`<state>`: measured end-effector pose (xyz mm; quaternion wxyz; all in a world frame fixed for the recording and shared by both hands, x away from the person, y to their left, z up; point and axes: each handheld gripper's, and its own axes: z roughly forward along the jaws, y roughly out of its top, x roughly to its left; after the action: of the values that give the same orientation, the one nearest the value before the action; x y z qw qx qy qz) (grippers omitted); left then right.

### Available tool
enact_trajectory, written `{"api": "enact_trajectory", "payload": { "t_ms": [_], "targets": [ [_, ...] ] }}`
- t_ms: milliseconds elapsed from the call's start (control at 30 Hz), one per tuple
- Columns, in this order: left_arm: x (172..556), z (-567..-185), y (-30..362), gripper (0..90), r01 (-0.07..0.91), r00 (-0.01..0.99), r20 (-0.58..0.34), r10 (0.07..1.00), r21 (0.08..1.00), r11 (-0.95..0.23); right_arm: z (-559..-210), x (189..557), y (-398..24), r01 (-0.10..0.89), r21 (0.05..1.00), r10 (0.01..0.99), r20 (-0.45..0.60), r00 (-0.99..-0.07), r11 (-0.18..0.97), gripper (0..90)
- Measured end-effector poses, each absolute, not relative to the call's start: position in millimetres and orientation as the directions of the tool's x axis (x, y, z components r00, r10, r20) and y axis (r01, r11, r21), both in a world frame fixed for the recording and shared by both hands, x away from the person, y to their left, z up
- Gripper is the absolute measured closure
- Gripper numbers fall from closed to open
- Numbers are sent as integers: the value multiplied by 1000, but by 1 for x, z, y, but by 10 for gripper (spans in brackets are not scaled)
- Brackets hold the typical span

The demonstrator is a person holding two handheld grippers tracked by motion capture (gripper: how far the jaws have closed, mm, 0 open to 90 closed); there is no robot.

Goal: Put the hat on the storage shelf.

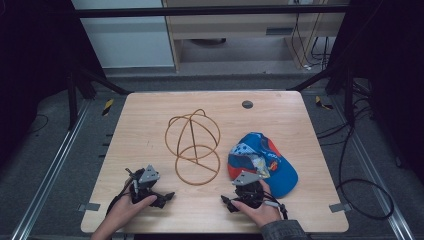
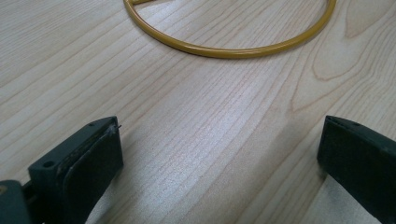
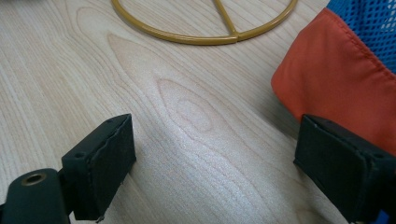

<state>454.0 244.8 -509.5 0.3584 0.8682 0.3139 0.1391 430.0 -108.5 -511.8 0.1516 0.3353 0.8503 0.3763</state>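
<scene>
A gold wire stand (image 1: 192, 147) made of rings lies mid-table; its flat base ring (image 2: 224, 49) curves across the top of the left gripper view. A blue and orange cap (image 1: 265, 160) rests right of it. My left gripper (image 1: 150, 186) sits near the front edge, left of the stand, and its jaws (image 2: 219, 140) stand open over bare wood. My right gripper (image 1: 247, 190) is low at the cap's near edge. It is open (image 3: 215, 140), with the orange brim (image 3: 336, 79) just beyond its right jaw and the ring (image 3: 201, 37) farther ahead.
The wooden table (image 1: 150, 125) has a round grey grommet (image 1: 247, 104) near its far edge. Tape marks (image 1: 89, 207) sit at the front corners. Black frame struts and loose cables (image 1: 365, 195) run along the floor on both sides.
</scene>
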Motion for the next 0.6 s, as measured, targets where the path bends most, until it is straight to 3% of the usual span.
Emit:
{"api": "enact_trajectory", "payload": {
  "t_ms": [300, 433, 600],
  "targets": [
    [452, -509, 245, 0, 446, 762, 20, 647, 708, -548, -512, 429, -108, 461, 742, 692, -6, -721, 487, 124],
    [452, -510, 244, 0, 448, 760, 16, 650, 711, -542, -506, 427, -109, 489, 743, 700, 39, -714, 457, 124],
    [451, -509, 244, 0, 448, 761, 19, 648, 708, -546, -475, 418, -121, 448, 757, 696, -13, -718, 477, 123]
  ]
}}
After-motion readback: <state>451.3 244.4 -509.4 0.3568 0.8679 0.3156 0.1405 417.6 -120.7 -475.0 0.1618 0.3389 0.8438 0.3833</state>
